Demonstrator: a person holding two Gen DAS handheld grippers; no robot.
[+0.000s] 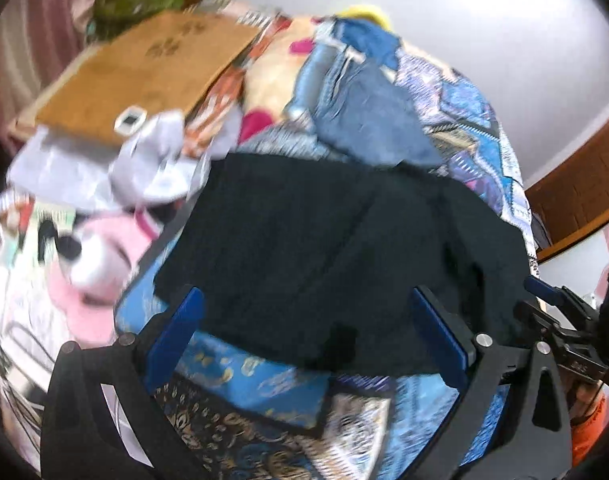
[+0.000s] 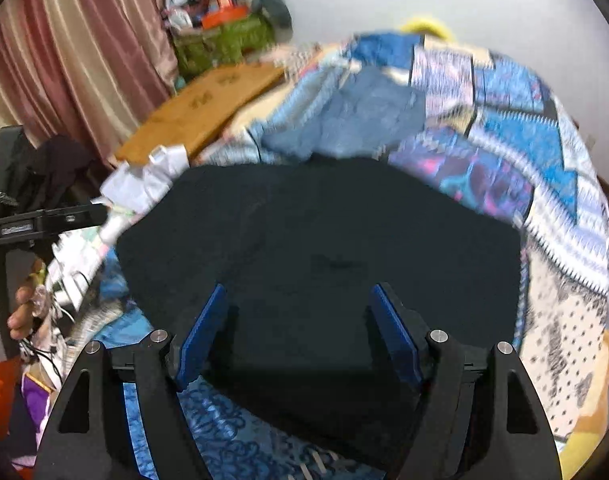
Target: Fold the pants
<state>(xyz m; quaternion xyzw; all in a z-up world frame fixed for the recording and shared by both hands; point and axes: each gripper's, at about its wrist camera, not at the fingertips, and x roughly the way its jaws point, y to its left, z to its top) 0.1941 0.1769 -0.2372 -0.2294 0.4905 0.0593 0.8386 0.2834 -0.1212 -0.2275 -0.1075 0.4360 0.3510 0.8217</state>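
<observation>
Dark, almost black pants (image 1: 336, 256) lie spread on a blue patterned bedspread (image 1: 240, 372). In the right wrist view the pants (image 2: 324, 256) fill the middle. My left gripper (image 1: 304, 320) is open, its blue pads just above the near edge of the pants, holding nothing. My right gripper (image 2: 300, 320) is open over the pants' near part, holding nothing. The right gripper also shows at the right edge of the left wrist view (image 1: 564, 320). Both views are blurred by motion.
Blue jeans (image 1: 364, 108) lie crumpled behind the pants on the quilt (image 2: 524, 120). A wooden board (image 1: 144, 72) leans at the left, with white and pink clothes (image 1: 96, 256) heaped below it. A striped curtain (image 2: 72, 48) hangs at the left; a wall is behind.
</observation>
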